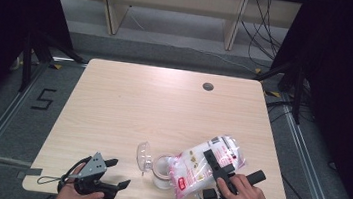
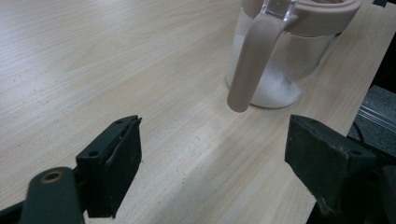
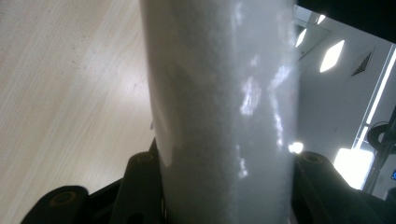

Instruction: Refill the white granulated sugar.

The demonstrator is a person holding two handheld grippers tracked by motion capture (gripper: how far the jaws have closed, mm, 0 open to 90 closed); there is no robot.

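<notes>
Counting big to small: 1 wooden table [image 1: 128, 109], 1 plastic bag [image 1: 206, 164] of white granules, 1 clear jar [image 1: 161, 171] w/ a pinkish rim, 1 clear lid [image 1: 144, 156], 2 grippers.

Bag lies near the table's front-right edge in the high view, tilted, lower end over the jar's mouth, upper end up and to the right. It's clear plastic w/ red-and-white print, packed w/ white granules. In the right gripper view the bag [image 3: 224, 112] stands as a wide white column betw. the two black jaws, both pressed on its sides.

Right gripper [image 1: 217, 167] grips the bag across its middle, jaws partly closed on it; person's right hand [image 1: 248, 198] holds the gripper from the bottom edge.

Jar sits just left of the bag, touching it by the look of the high view. In the left gripper view the jar [image 2: 280, 60] holds a low layer of white granules at the bottom, and a pinkish handle [image 2: 252, 60] hangs down its near side. Lid stands hinged open on the jar's left side.

Left gripper [image 1: 115, 175] rests at the front-left, near the table edge, well apart from the jar, jaws spread wide w/ nothing betw. them. Left hand [image 1: 73, 196] holds it. Its view puts the jar ahead, past the jaw tips, no contact.
</notes>
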